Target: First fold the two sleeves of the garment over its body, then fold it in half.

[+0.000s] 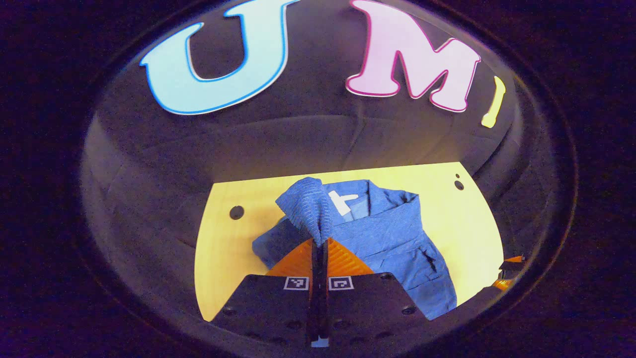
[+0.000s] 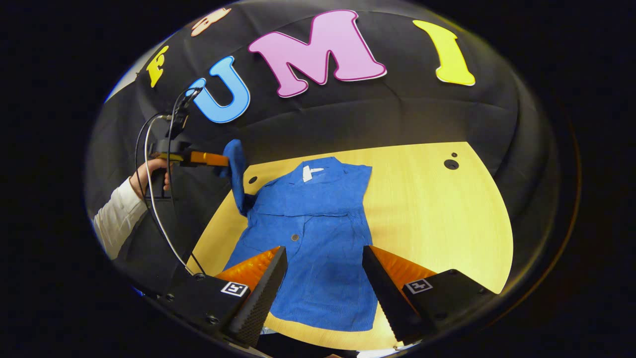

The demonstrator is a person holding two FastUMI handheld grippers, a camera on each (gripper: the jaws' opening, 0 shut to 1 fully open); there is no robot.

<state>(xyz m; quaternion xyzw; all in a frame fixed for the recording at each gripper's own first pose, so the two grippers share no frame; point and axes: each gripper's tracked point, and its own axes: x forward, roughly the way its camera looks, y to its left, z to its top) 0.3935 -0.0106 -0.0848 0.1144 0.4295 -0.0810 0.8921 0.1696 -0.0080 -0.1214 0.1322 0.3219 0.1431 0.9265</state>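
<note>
Garment (image 2: 313, 233): blue shirt, lying flat on the yellow desk (image 2: 437, 214), collar toward the booth wall, hem toward the right gripper's camera. A white tag (image 2: 312, 172) shows at the neck; a small button (image 2: 295, 237) sits near the body's middle. The edge on the far side from the lifted sleeve runs straight, with no sleeve sticking out, so that sleeve is judged already folded in.

Sleeve (image 1: 308, 209): raised off the desk, cuff uppermost, cloth hanging down to the shoulder. Judged lifted this way so it can be carried across and laid over the body.

Left gripper (image 1: 319, 243): fingers clenched on the sleeve cloth, pinched between them with no gap showing. In the right gripper view this tool (image 2: 201, 158) is seen farther off, held by a hand (image 2: 149, 176) in a white cuff (image 2: 117, 214), cable trailing below.

Right gripper (image 2: 325, 278): fingers spread wide, grasping nothing, hovering over the shirt's hem end. Whether they touch the cloth cannot be told.

Step in hand, as judged: second sleeve fold; the halving fold not yet done.
</note>
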